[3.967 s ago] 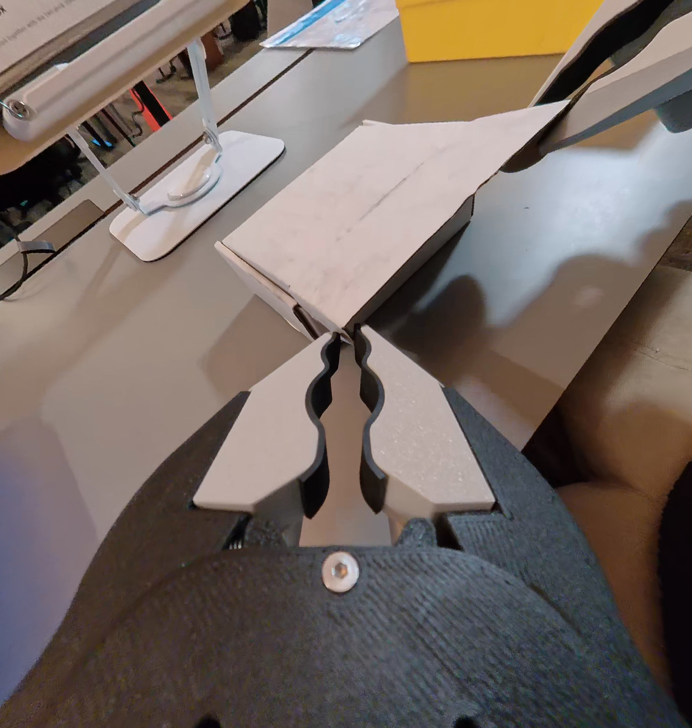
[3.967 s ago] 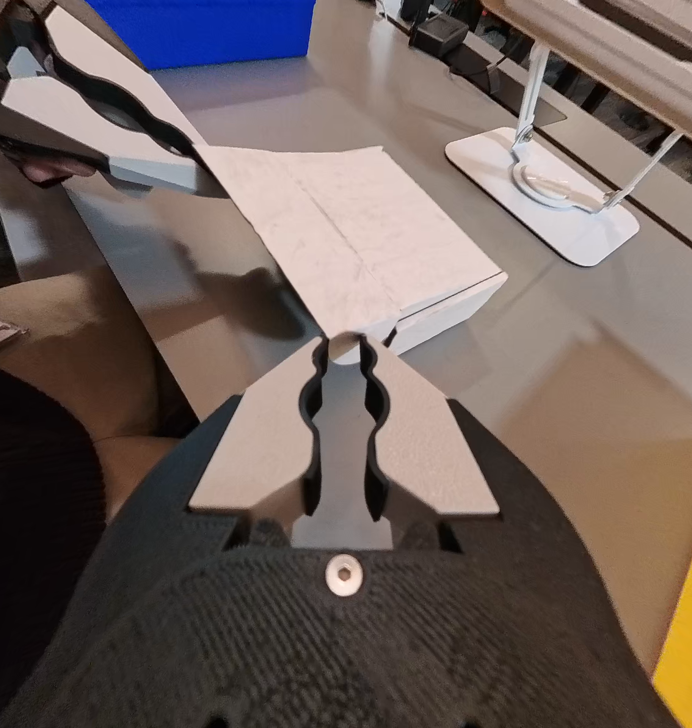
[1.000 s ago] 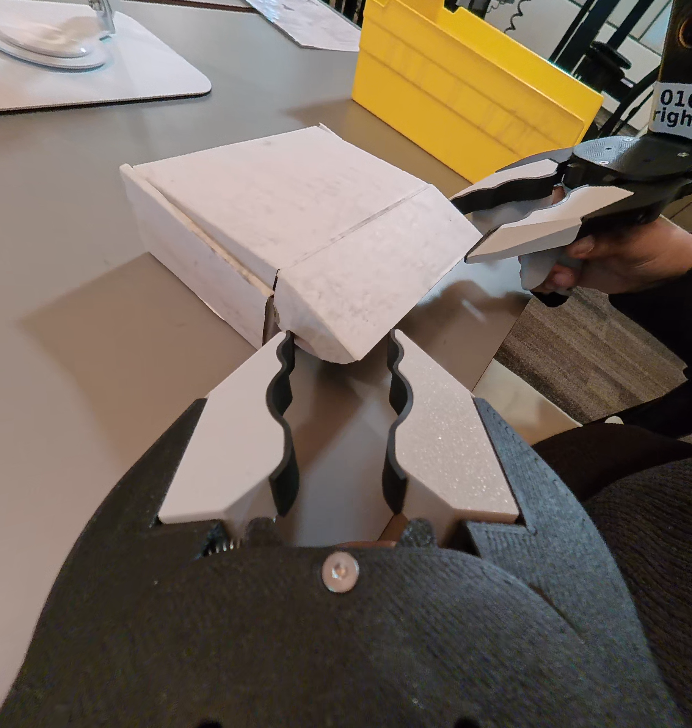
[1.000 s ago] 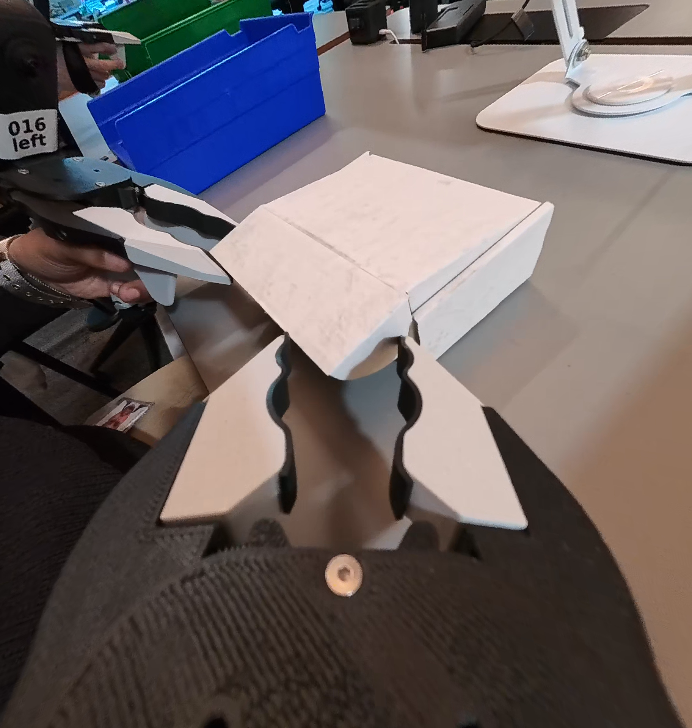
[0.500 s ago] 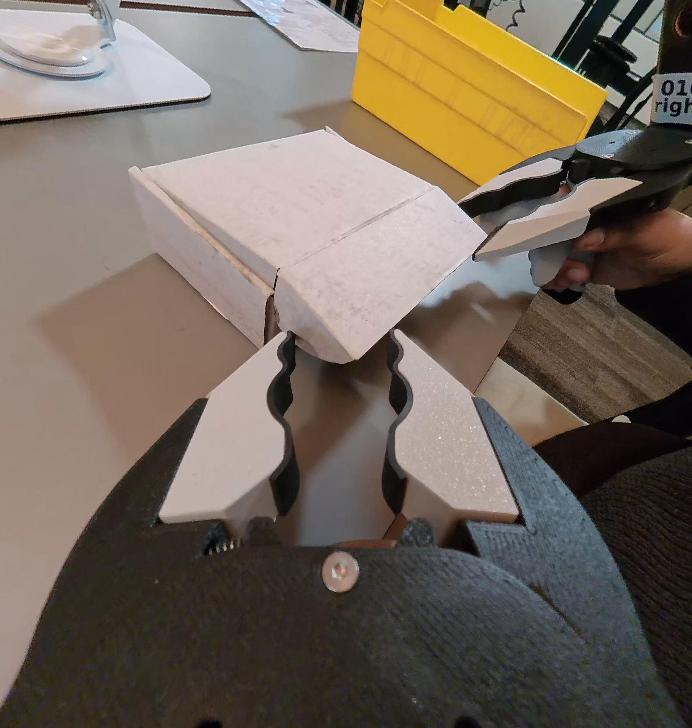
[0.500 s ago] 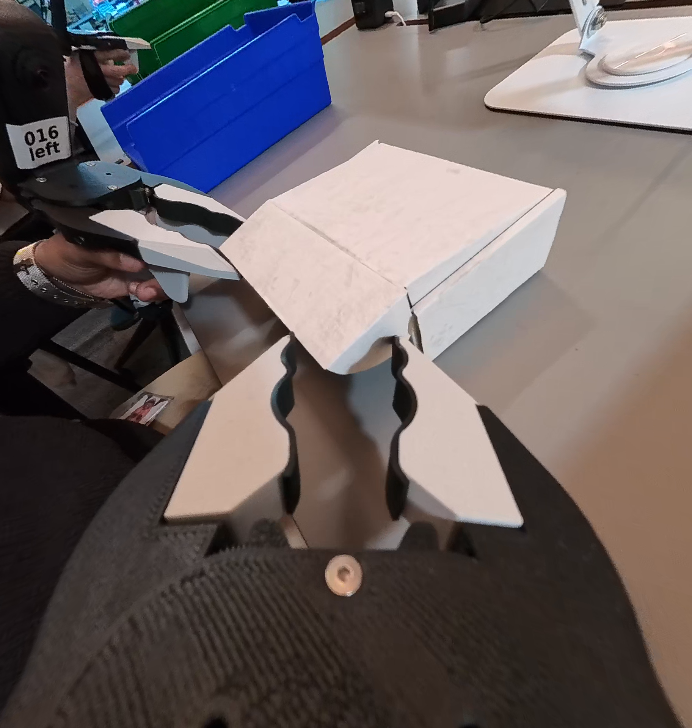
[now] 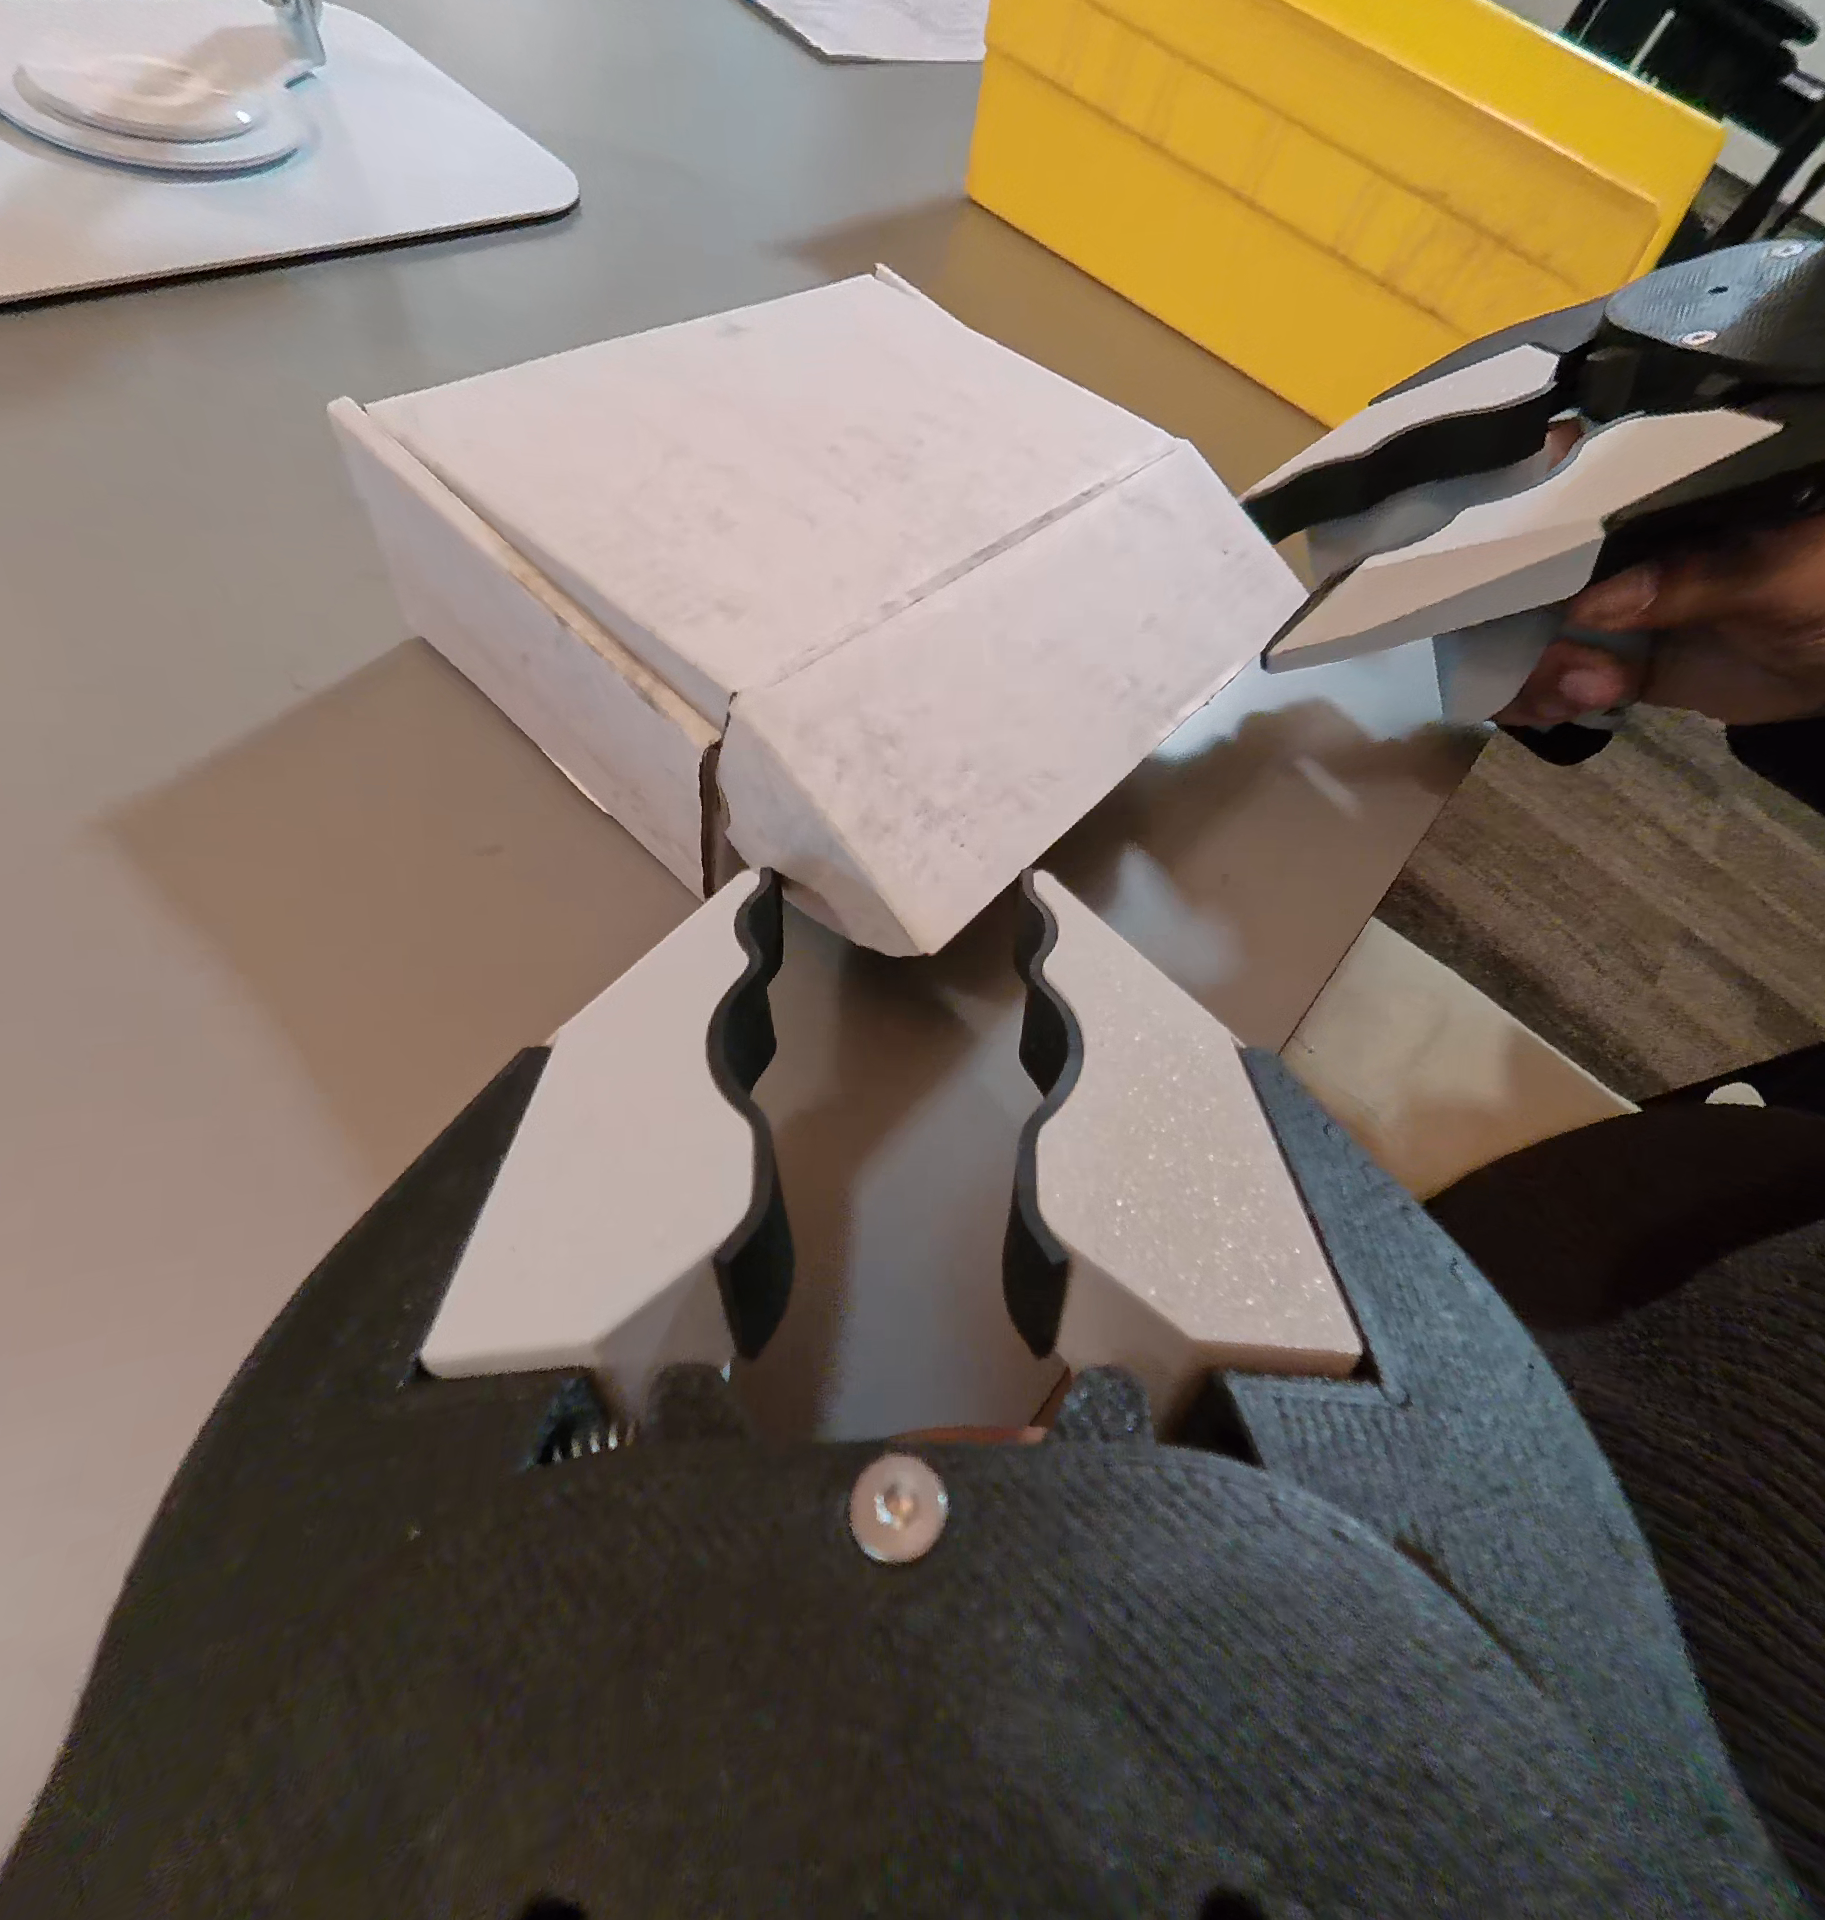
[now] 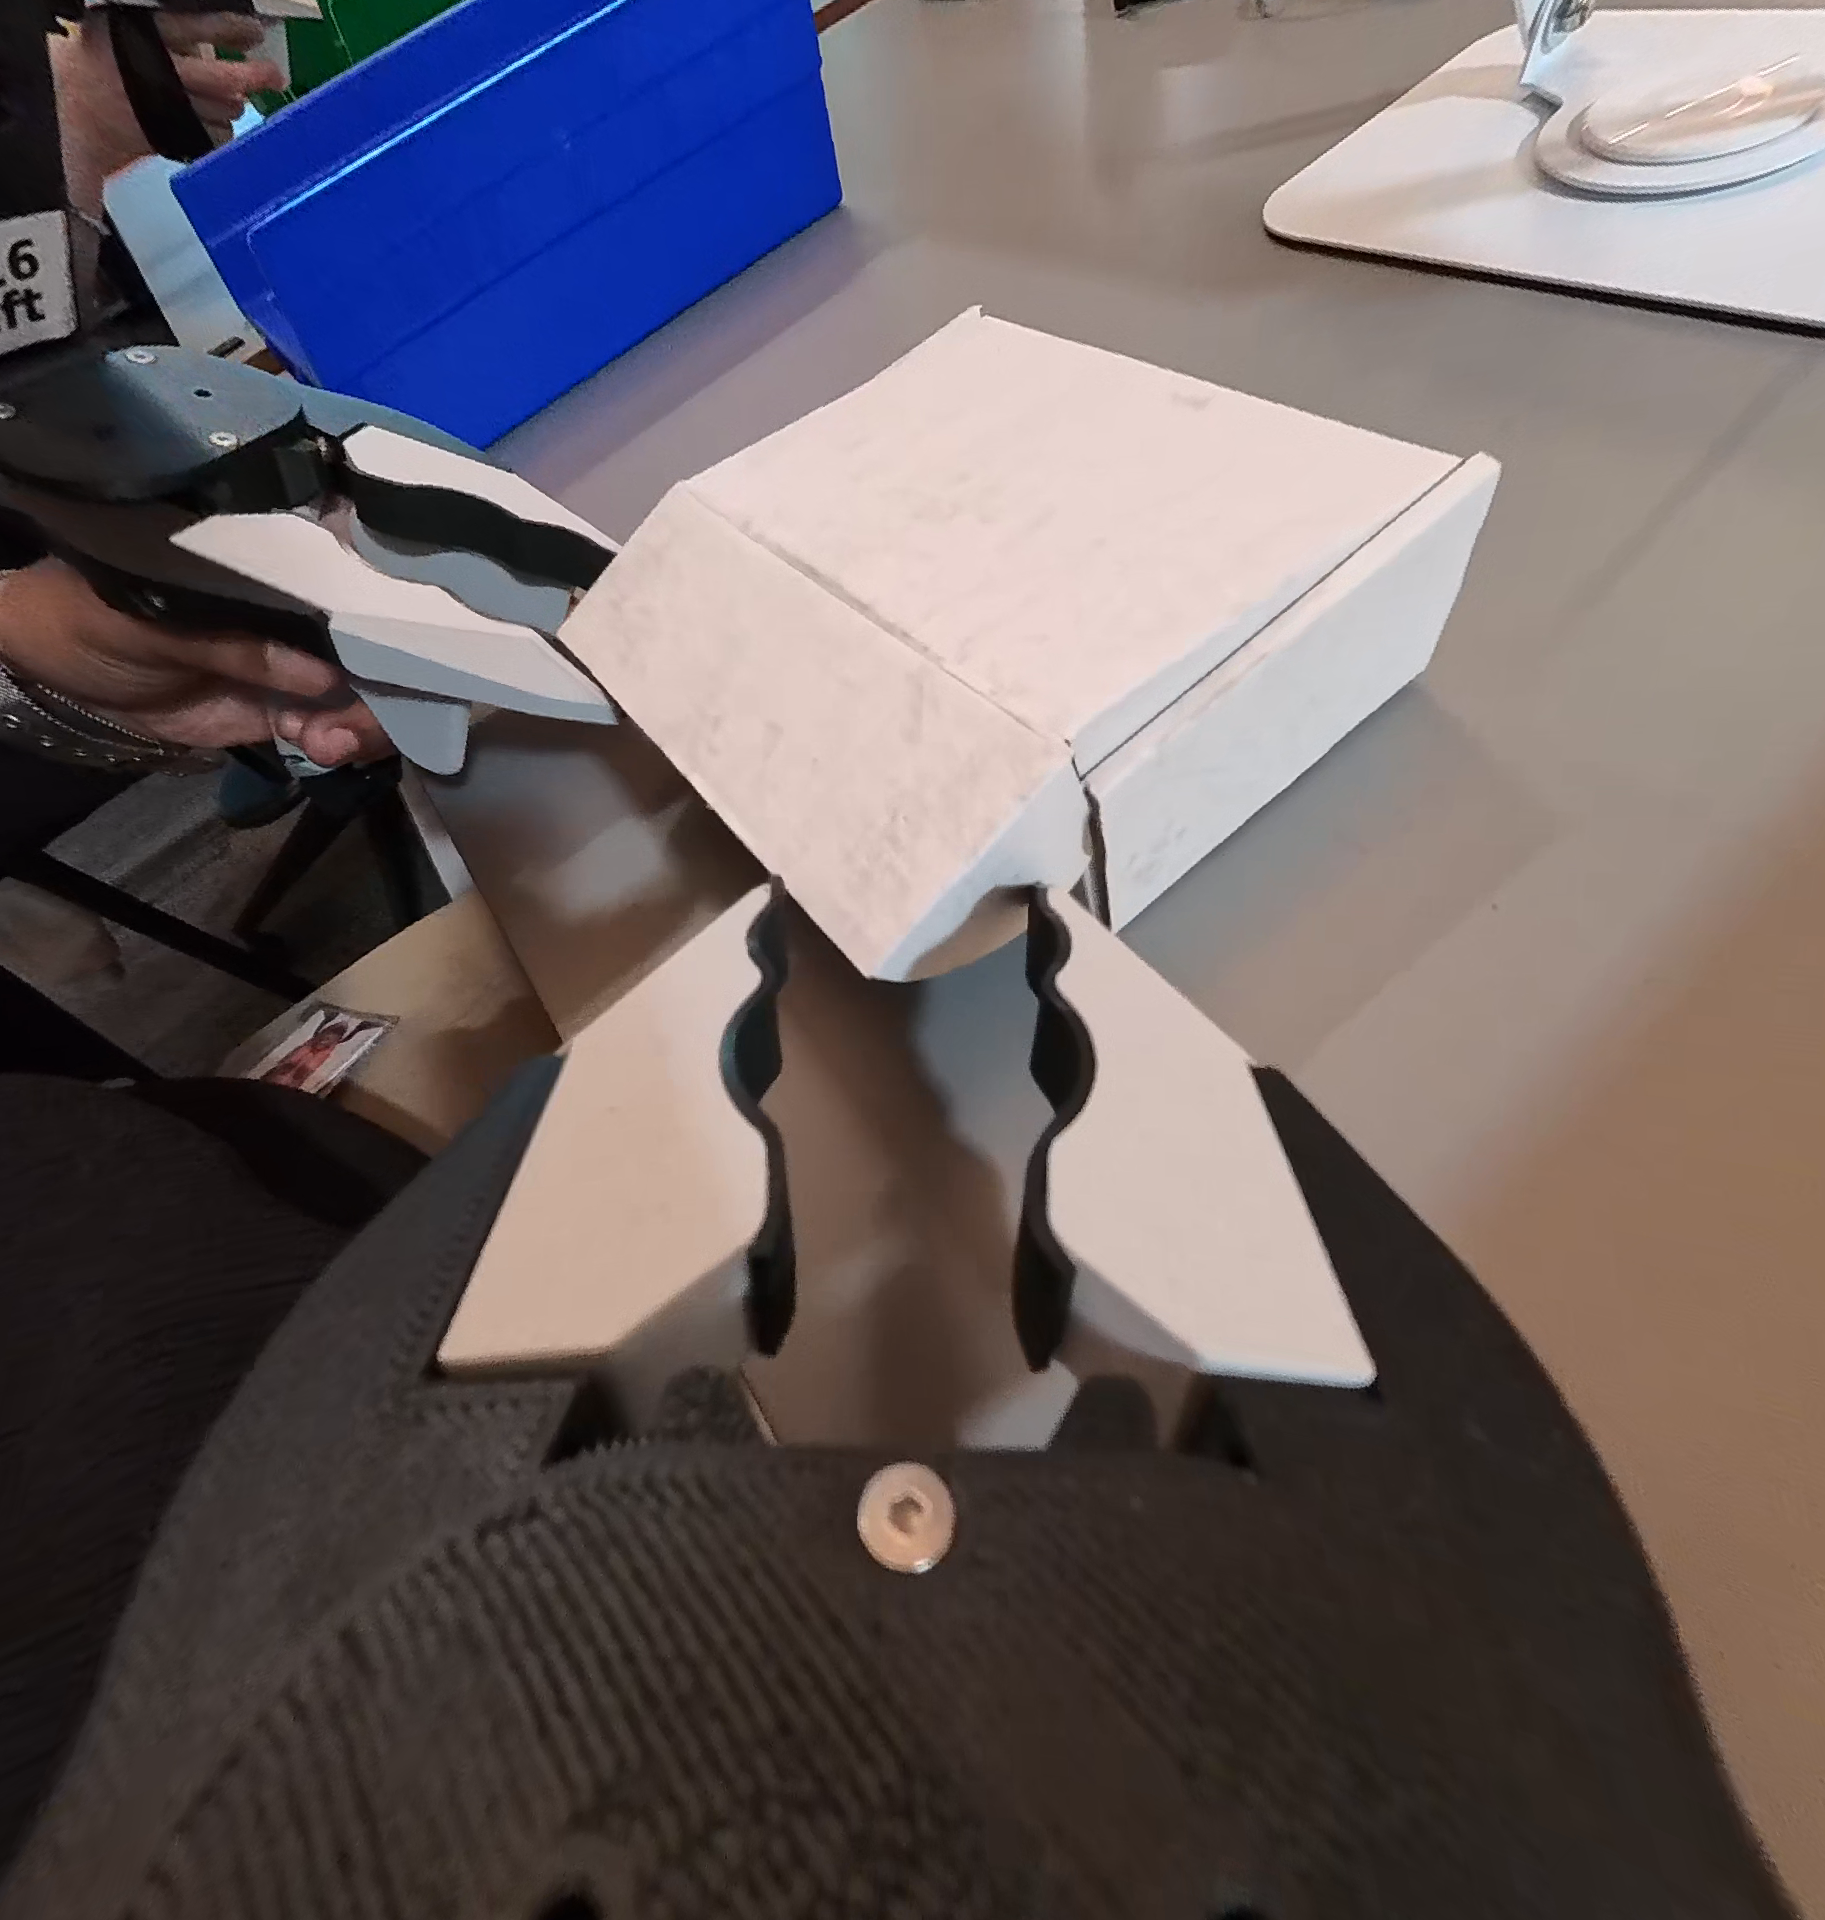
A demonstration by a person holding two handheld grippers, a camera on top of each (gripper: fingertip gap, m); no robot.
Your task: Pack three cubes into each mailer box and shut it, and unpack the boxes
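A white mailer box (image 7: 783,561) lies on the grey table (image 7: 160,935) with its lid down. Its front flap (image 7: 991,727) slopes down past the box front, untucked. My left gripper (image 7: 892,894) is open, one finger on each side of the flap's left corner. My right gripper (image 8: 908,904) is open the same way at the flap's right corner (image 8: 918,935). Each gripper also shows in the other view, jaws parted at the flap's far corner: the right gripper (image 7: 1263,582) and the left gripper (image 8: 601,634). The box also shows in the right wrist view (image 8: 1043,540). No cubes show.
A yellow bin (image 7: 1303,197) stands behind the box on the right and a blue bin (image 8: 534,229) on the left. A white stand base (image 7: 212,156) lies farther back. The table's front edge (image 7: 1407,862) runs just beneath the flap.
Four seconds ago both grippers were shut on the flap's corners with the flap held level. Now both are open and the flap slopes down. Hardly anything has moved in the last second.
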